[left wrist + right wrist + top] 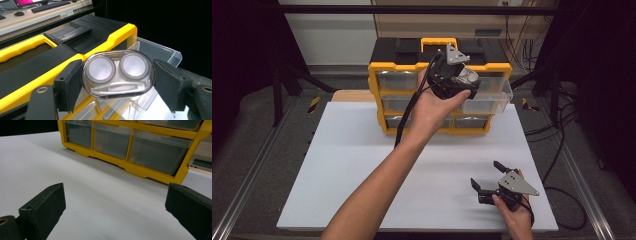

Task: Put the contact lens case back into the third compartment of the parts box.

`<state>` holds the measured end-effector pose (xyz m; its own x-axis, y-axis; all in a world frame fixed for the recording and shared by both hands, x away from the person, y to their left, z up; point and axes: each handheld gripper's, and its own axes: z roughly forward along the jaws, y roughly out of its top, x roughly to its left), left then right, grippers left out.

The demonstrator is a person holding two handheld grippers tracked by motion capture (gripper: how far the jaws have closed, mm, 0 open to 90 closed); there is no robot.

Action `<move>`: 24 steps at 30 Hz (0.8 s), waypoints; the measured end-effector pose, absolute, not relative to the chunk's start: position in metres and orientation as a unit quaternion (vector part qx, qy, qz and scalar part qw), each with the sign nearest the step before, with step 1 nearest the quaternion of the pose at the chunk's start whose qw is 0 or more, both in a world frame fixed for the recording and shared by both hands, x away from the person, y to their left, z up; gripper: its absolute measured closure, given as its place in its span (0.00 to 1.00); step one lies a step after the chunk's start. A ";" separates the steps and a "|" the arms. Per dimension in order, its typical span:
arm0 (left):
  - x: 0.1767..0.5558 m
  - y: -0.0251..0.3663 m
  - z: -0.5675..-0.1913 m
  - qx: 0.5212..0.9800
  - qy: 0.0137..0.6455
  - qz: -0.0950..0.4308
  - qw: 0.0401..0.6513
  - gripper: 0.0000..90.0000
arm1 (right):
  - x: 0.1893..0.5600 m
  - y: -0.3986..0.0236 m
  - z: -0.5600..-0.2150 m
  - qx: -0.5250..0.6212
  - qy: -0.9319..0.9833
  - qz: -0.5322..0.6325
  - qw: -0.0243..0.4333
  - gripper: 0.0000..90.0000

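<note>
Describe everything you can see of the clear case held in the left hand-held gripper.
The clear case is an oval, see-through plastic contact lens kit. Inside sit two round grey-rimmed lens cups side by side, with pale tweezers lying below them. It is closed and faces the left gripper view's camera. The left hand-held gripper is shut on it, one black pad pressing each narrow end. It hangs in the air above the pulled-out clear drawer at the upper right of the yellow and black drawer cabinet, touching nothing else.

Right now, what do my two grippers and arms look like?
Both the left gripper and right gripper are black, each topped with a grey three-cornered plate and trailing a black cable. The jaws carry black wedge-shaped pads. Both forearms are bare, with no sleeves showing.
</note>
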<state>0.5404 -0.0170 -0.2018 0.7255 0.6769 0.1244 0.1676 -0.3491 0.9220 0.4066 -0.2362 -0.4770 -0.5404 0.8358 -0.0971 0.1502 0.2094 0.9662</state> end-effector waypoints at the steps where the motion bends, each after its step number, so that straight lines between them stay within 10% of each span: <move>1: 0.540 -0.017 -0.202 0.781 0.271 0.253 0.503 0.29 | 0.407 -0.236 -0.477 0.349 0.705 0.523 0.328 0.04; 24: 0.544 -0.036 -0.207 0.783 0.264 0.243 0.508 0.29 | 0.406 -0.236 -0.477 0.349 0.705 0.524 0.326 0.04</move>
<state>0.5443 -0.0357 -0.2073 0.7426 0.6601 0.1132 0.1664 -0.3455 0.9236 0.4065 -0.2357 -0.4772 -0.5434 0.8342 -0.0941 0.1515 0.2077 0.9664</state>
